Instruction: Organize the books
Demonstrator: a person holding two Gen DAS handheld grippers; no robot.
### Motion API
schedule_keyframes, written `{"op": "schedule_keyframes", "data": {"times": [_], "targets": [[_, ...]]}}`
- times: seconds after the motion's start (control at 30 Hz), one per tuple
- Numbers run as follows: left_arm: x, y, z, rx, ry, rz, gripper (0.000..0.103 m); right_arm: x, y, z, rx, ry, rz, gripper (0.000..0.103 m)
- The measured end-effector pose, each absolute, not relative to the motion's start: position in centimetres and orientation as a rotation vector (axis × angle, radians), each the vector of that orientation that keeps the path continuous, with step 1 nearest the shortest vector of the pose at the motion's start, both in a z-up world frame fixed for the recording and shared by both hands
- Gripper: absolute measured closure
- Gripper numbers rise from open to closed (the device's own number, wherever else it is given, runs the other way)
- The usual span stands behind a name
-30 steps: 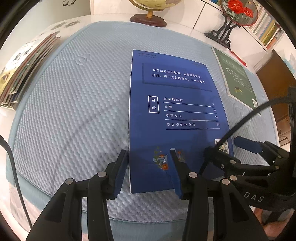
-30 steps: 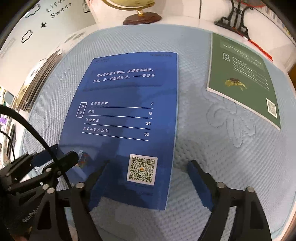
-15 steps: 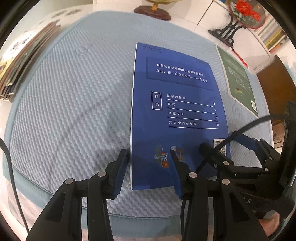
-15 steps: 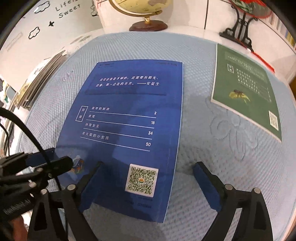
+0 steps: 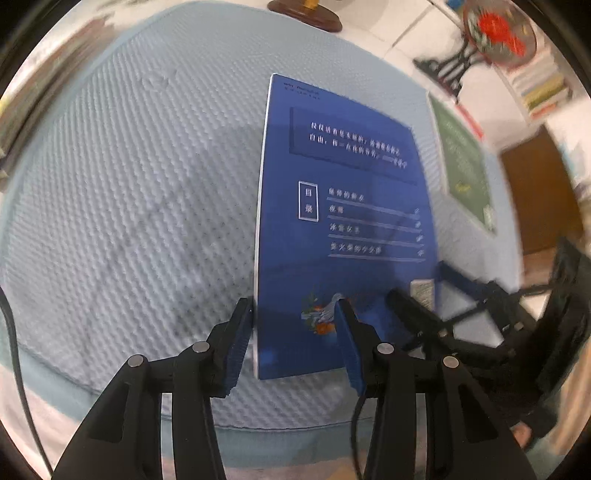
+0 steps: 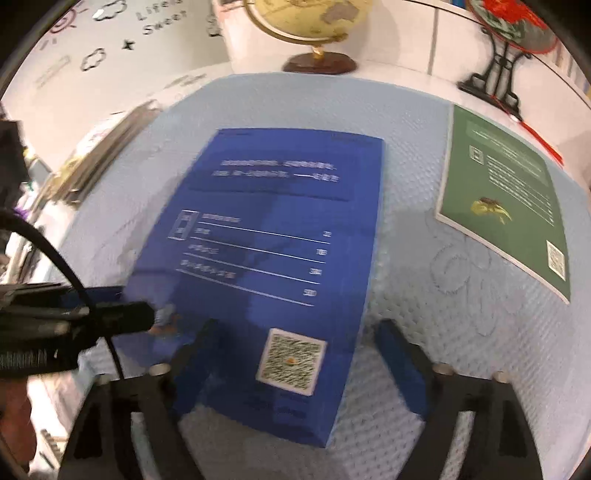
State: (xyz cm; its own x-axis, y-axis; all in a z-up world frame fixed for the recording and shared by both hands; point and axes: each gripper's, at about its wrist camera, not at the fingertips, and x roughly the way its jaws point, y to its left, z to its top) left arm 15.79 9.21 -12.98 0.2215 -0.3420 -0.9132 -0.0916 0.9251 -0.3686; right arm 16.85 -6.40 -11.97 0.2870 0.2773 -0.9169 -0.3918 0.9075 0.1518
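Just pulled the right gripper's (image 6: 297,332) tongs closer together around the near corner of the blue book (image 6: 273,229) on the light-blue mat (image 6: 461,369), not pinching yet, with the left gripper (image 5: 292,306) half apart at the other near edge, pinch unclear, probably getting ready to lift.

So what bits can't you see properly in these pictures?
- Blue book: left wrist view, its small print is smeared by motion blur; whether the left gripper pinches it is unclear.
- Blue book's near left corner: right wrist view, hidden by the right gripper's finger.
- Green book: left wrist view, too blurred to read.
- Globe: right wrist view, cut off by the top edge.
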Motion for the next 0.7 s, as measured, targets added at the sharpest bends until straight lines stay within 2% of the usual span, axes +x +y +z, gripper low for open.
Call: {"op": "schedule_keyframes", "data": {"times": [0.1,0.27,0.37,0.47,0.53,0.6,0.7], "targets": [[15.8,10.8,-13.4,-0.491,1.344,-0.237,0.062,17.7,-7.3,-11.7,-0.004,1.238,0.483,0.029],[15.6,13.4,-14.6,-0.693,1.333,-0.315,0.062,20.5,-12.4,-11.2,0.477,1.307,0.642,0.028],[15.4,14.5,-15.4,-0.809,1.329,-0.347,0.062,20.6,-12.4,-10.6,0.423,1.325,0.721,0.028],[15.1,14.3,-15.4,-0.806,1.319,-0.354,0.062,20.2,-10.7,-10.8,0.301,1.342,0.715,0.022],[14.9,14.1,-15.1,-0.772,1.316,-0.352,0.062,20.3,-10.4,-12.1,0.293,1.368,0.693,0.021],[14.7,14.1,-15.1,-0.758,1.317,-0.353,0.062,20.8,-11.3,-13.6,0.388,1.383,0.699,0.018],[14.9,14.2,-15.4,-0.775,1.323,-0.369,0.062,22.1,-14.3,-15.5,0.732,1.39,0.773,0.019]]}}
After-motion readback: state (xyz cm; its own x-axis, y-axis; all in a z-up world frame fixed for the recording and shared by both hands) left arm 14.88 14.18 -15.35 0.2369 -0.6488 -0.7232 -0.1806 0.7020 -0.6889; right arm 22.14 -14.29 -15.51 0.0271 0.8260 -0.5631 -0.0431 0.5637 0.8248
